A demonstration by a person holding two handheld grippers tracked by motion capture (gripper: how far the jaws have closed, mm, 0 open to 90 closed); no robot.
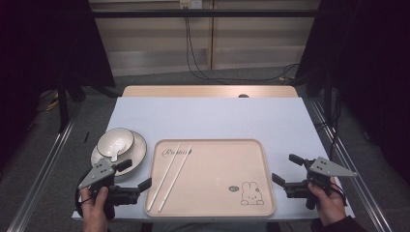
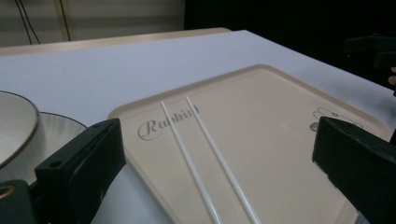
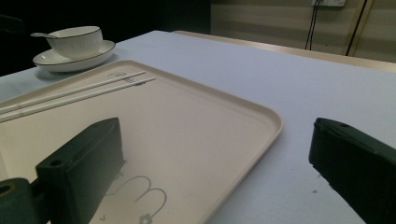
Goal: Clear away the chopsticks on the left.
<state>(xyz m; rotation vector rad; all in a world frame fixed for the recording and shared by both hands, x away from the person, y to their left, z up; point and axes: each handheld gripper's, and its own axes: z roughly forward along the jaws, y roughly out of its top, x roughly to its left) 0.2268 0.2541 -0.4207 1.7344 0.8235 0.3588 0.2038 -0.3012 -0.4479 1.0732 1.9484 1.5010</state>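
white table [image 1: 212, 116], grey floor [image 1: 159, 77], beige wall [image 1: 145, 38], black cables [image 1: 193, 63], dark curtains [image 1: 367, 58]

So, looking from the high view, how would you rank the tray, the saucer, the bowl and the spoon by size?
Largest to smallest as they look there:
1. tray
2. saucer
3. bowl
4. spoon, though part of it lies inside the bowl, so its full length is unsure.

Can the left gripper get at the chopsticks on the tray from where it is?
Probably yes. The left gripper is open beside the tray, and the chopsticks lie flat just ahead of its jaws with nothing between; the bowl sits off to the side.
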